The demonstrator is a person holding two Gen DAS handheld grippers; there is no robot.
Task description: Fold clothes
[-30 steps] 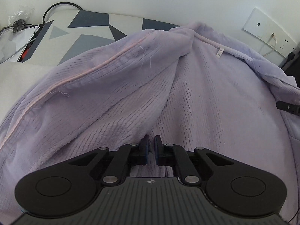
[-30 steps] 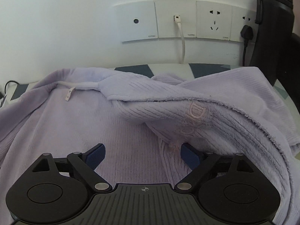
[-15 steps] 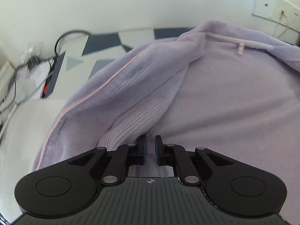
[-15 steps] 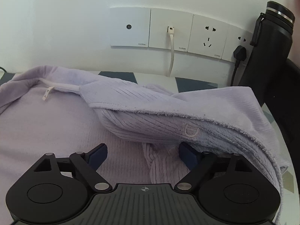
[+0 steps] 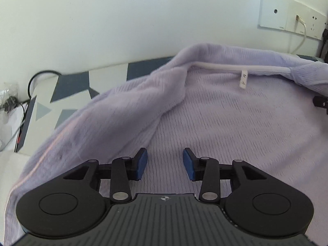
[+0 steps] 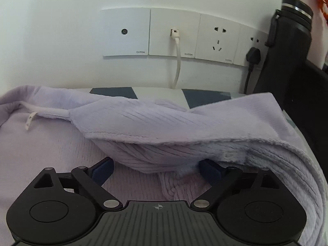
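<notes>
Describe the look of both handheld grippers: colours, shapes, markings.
The left gripper and right gripper look alike: a dark grey ribbed body with a small crosshair mark at its front edge, two round black discs at the sides, black linkage arms with silver pivot pins, and blue pads on the fingertips. No hand, sleeve or cable of theirs shows.

2 wrist fisheyes, close above lilac garment, facing wall, sharing neck label

wall sockets | white cable | black bottle | patterned cover
</notes>
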